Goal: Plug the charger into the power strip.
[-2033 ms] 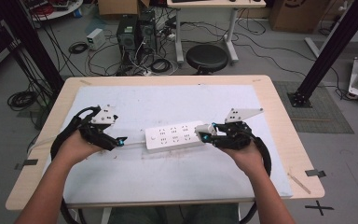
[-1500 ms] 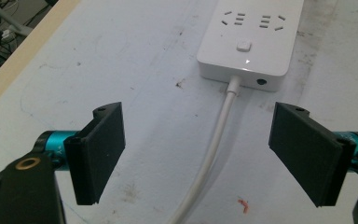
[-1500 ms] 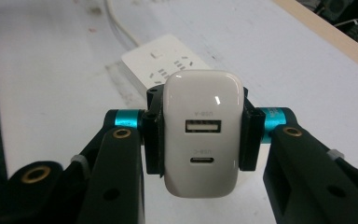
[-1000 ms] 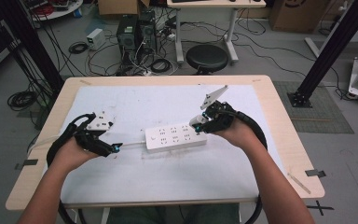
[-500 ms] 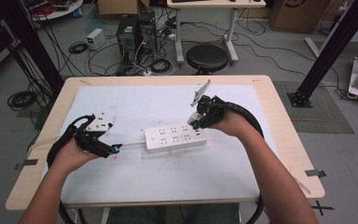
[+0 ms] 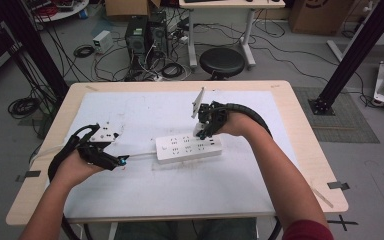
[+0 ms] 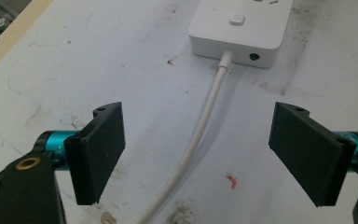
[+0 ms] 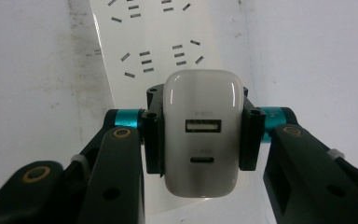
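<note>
The table carries a white sheet, scuffed and stained, and on it lies the white power strip, lengthwise across the middle. Since two seconds ago the strip has not shifted, but my right arm has swung: back then my right gripper lay flat at the strip's right end, and now it is turned upright over that end, its grey plate tipped up on edge. My left gripper has drawn slightly back toward the table's left side and sits near the strip's left end, apart from it.

In the right gripper view my jaws are clamped on a white charger, one jaw against each of its sides. Its face with a rectangular port and a smaller oval port below looks back at the camera. Past it, the strip's socket slots run away up the picture, so the charger hangs over the strip; I cannot tell whether it touches the sockets.

In the left gripper view my jaws stand wide apart, gripping nothing. The strip's white cord runs between them, lying on the sheet without touching either jaw, up to the strip's end face. A small red fleck lies on the sheet beside the cord.
</note>
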Motion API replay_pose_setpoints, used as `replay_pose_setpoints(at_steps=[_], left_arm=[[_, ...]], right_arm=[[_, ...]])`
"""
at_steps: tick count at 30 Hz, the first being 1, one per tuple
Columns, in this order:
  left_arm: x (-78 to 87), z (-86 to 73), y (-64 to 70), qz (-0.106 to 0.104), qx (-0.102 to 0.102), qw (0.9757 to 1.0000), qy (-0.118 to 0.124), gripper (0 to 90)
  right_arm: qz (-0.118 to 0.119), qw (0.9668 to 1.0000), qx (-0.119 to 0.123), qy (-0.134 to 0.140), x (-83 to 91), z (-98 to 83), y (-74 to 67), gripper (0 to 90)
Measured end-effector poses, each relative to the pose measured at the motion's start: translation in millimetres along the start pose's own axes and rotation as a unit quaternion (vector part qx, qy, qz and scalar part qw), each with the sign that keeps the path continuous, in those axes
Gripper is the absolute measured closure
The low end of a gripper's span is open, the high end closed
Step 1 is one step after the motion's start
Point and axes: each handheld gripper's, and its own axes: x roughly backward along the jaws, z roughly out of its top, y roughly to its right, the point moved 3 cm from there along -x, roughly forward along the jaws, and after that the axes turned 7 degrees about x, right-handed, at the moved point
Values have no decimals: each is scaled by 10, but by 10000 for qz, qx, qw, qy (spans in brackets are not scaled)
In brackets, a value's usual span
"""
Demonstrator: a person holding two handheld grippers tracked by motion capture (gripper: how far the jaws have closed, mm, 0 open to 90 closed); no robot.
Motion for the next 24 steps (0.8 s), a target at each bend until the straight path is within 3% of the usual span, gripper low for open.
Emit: replay_pose_setpoints(at_steps=[8,24], left_arm=[[-2,-40,-31,9,62,10000,-7,185],[-31,-76,-85,0,131,9999,-27,185]], right_arm=[[339,9984,379,-265,-97,54,97,632],[581,9954,570,-515,-184,73,172,633]])
